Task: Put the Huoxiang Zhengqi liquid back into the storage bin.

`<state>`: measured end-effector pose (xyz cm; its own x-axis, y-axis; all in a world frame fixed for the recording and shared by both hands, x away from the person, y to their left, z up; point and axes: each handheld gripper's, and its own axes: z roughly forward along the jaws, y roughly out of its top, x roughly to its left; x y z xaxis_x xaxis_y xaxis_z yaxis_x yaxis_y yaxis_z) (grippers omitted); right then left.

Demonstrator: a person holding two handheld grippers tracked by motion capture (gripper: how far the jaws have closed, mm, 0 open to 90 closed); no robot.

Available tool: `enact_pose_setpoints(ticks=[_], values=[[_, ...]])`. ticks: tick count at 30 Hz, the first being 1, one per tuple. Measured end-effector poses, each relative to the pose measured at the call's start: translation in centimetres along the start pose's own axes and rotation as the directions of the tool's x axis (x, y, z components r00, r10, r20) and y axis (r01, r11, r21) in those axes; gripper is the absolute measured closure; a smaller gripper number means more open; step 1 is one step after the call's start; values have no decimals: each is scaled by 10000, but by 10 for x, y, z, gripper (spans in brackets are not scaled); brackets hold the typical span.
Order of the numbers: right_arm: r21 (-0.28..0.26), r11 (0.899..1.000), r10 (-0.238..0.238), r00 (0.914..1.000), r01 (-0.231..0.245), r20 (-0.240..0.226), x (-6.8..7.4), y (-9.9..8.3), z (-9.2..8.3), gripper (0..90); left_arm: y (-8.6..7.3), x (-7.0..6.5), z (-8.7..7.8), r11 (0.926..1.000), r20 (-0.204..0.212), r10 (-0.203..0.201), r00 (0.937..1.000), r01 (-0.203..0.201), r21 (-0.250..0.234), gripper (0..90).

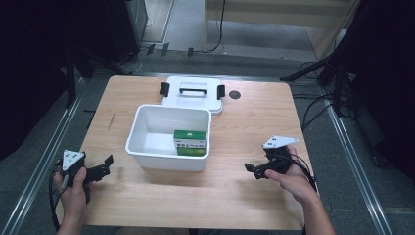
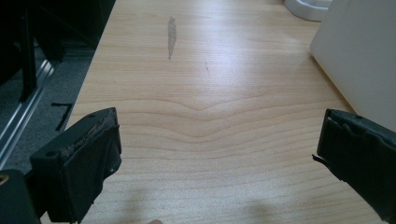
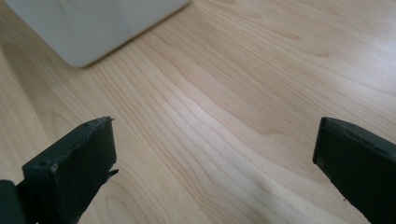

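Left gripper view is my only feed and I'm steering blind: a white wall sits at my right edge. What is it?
Observer: It's the side of an open white bin in the middle of the table.
Operator: Anything inside?
Observer: A green and white box, lying against the bin's right wall.
Operator: Where's its lid?
Observer: The white lid lies flat behind the bin, black latches at both ends.
Operator: And the other gripper?
Observer: The right gripper is on the bin's far side from you, jaws apart and holding nothing, like your left gripper.
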<state>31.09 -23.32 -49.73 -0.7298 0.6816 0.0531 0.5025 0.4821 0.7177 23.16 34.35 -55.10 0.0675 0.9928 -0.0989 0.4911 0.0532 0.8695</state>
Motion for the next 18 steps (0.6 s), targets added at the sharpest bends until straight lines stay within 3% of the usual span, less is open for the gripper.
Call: enact_pose_setpoints(ticks=[9, 10, 18], values=[[-134, 9985, 533, 9977, -528, 430, -9, -27, -3, 0, 0, 0, 0, 10000, -43, 28, 10000, -28, 12, 2], [-185, 9970, 764, 9957, -755, 528, -11, -33, -3, 0, 0, 0, 0, 10000, -46, 31, 10000, -31, 8, 2], [-440, 9910, 1299, 9871, -1262, 937, -19, -52, -7, 2, 0, 0, 0, 10000, -42, 30, 10000, -30, 13, 2]])
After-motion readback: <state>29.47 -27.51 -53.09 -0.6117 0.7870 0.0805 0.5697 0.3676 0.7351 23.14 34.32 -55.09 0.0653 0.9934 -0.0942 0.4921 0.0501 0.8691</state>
